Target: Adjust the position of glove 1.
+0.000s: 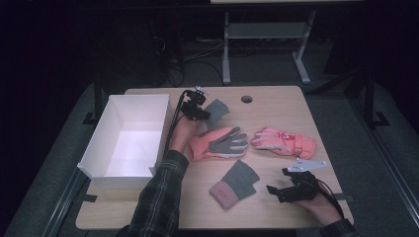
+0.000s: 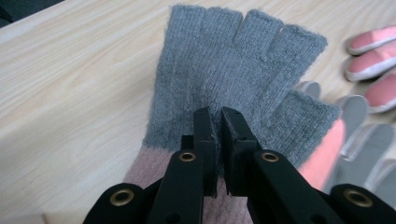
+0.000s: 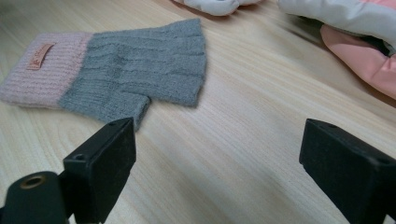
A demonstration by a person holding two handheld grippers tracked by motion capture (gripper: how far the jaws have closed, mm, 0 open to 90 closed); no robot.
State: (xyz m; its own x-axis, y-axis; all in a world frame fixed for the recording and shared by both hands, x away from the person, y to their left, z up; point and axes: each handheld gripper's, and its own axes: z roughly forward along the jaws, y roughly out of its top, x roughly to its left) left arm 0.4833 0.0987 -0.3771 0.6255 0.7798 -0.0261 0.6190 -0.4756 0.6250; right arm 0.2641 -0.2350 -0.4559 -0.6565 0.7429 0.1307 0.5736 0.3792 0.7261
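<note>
My left gripper (image 1: 203,114) is shut on a grey knit fingerless glove (image 1: 217,110) with a pink cuff, lifted slightly off the far part of the table. In the left gripper view the jaws (image 2: 217,123) pinch the knit near the palm of this glove (image 2: 233,70), fingers pointing away. A matching knit glove (image 1: 234,182) lies flat near the front edge. My right gripper (image 1: 272,190) rests just right of it, open, with nothing between its fingers. In the right gripper view that gripper (image 3: 217,149) stands wide, and the glove (image 3: 135,70) lies beyond it to the left.
Two pink ski gloves (image 1: 220,143) (image 1: 284,140) lie side by side mid-table. A white open box (image 1: 106,148) stands at the left edge. A cable hole (image 1: 246,98) sits near the table's far edge. A sleeve (image 1: 160,197) crosses the front left.
</note>
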